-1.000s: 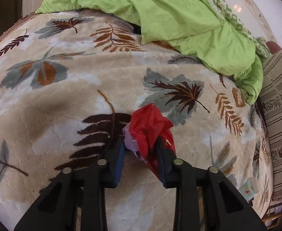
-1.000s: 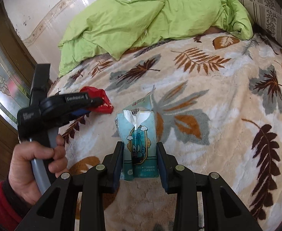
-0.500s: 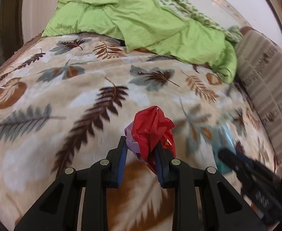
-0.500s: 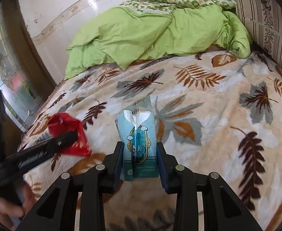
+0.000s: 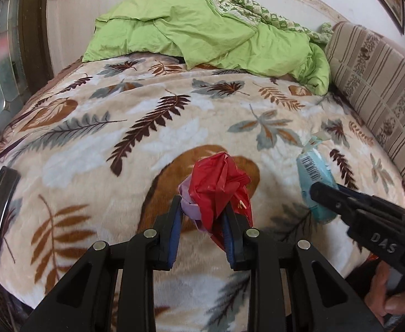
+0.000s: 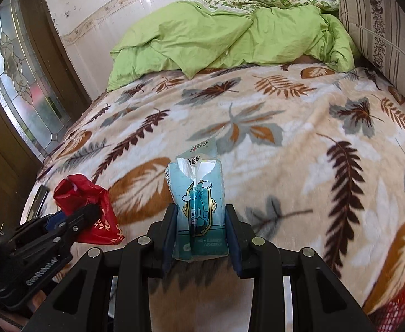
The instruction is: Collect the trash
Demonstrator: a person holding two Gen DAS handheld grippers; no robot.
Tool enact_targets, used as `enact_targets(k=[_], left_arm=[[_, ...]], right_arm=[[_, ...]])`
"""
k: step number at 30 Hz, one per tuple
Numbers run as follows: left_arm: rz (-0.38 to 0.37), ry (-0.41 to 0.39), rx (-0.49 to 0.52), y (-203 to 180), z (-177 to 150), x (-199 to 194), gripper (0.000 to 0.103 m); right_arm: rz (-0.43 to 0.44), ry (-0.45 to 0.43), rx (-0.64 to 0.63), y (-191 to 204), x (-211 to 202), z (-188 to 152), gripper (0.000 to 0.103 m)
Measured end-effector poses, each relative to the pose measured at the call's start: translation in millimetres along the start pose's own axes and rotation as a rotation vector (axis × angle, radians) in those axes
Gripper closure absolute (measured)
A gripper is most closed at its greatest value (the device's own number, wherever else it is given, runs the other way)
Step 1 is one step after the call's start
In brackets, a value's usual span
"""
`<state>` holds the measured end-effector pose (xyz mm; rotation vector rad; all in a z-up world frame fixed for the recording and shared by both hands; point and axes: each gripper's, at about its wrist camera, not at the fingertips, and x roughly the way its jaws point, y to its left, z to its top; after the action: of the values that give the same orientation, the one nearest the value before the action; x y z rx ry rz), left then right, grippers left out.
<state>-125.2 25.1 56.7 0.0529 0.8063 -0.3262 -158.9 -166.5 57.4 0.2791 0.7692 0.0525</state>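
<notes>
In the left wrist view, our left gripper [image 5: 201,221] was clenched on the crumpled red plastic bag [image 5: 219,185], which stuck up past its tips. In the right wrist view, our right gripper [image 6: 201,218] squeezed the opened blue tissue pack [image 6: 199,207] upright between its pads. We judged both needed firm, level carrying, well above the leaf-print blanket [image 6: 299,149].

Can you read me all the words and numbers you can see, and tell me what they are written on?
"DAS": on the black body of the right gripper, seen from the left wrist.
Embossed word on the left gripper: unreadable.
Barcode on the blue tissue pack, and the small print on its front: too small.
Yellow marks on the red plastic bag: blurred.
</notes>
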Motion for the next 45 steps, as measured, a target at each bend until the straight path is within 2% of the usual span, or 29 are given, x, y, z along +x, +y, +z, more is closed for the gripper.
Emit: enact_targets(k=[7, 16, 45], left_arm=[[0.054, -0.021, 0.026, -2.6, -3.4, 4.3, 0.077], [0.079, -0.033, 0.043, -1.1, -4.6, 10.9, 0.077], [0.072, -0.044, 0.024, 4.8, -5.3, 13.1, 0.077]], right_arm=[[-0.026, -0.006, -0.018, 1.7, -4.9, -7.9, 0.068], [-0.033, 0.009, -0.004, -0.7, 3.2, -7.5, 0.068], [-0.031, 0.01, -0.007, 1.3, 5.6, -9.0, 0.068]])
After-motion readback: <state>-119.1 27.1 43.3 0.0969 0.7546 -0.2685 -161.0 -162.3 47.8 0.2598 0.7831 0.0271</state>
